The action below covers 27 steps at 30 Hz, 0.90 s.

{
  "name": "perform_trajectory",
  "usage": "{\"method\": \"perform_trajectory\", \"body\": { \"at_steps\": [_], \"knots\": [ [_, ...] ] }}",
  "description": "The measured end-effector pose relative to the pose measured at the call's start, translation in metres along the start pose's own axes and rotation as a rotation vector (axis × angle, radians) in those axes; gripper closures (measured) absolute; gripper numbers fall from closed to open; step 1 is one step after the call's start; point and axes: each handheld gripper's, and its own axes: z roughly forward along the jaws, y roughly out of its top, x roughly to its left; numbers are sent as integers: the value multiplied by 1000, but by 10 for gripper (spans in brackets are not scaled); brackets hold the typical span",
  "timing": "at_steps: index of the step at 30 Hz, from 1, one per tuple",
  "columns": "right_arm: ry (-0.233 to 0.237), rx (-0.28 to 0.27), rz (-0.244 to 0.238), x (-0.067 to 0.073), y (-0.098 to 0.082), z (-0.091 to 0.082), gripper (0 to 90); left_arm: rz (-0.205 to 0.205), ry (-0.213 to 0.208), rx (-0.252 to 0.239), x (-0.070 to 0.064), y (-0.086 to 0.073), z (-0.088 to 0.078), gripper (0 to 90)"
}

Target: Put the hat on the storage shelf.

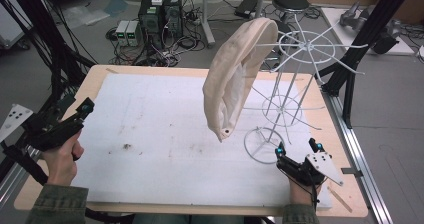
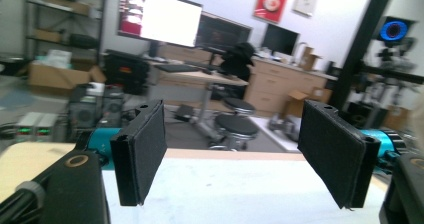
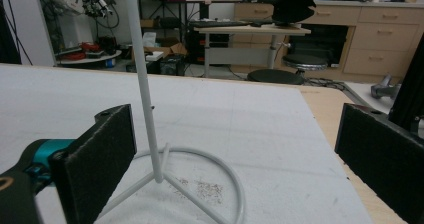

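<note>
Both claws gape empty, the right claw point(image 1: 296, 149) beside the white wire rack's point(image 1: 292, 86) base, probably approaching; next, reach eleven o'clock for the cream cloth bag point(image 1: 234, 74).

Rack's point(image 3: 150, 109) top beyond frame edge

My high view looks forward and down over the whole table point(image 1: 150, 134) from my side. The left claw point(image 2: 240, 159) camera sits low at the table's left edge, facing the room. The right claw point(image 3: 240, 169) camera sits close to the white rack point(image 3: 150, 109), which the high view shares.
</note>
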Motion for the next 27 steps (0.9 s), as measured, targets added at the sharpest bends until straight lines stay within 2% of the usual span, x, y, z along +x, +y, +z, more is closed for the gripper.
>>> {"method": "perform_trajectory", "body": {
  "at_steps": [4,5,6,8,18,22,27],
  "knots": [
    [-2,1,-1,0,0,0,20,-5,62,-3,9,-15,-6,272],
    [-4,1,0,0,0,-1,20,-2,89,-9,11,-21,-9,272],
    [-4,1,0,0,0,-1,20,-2,89,-9,11,-21,-9,272],
    [-4,1,-1,0,0,-1,20,0,116,-14,14,-28,-13,272],
    [-7,6,-2,0,0,-1,20,57,208,33,23,-62,-24,266],
    [-4,6,-2,-1,0,0,20,74,252,25,29,-71,-27,255],
    [-3,5,-2,-1,-1,0,20,115,301,12,33,-79,-29,247]
  ]
}}
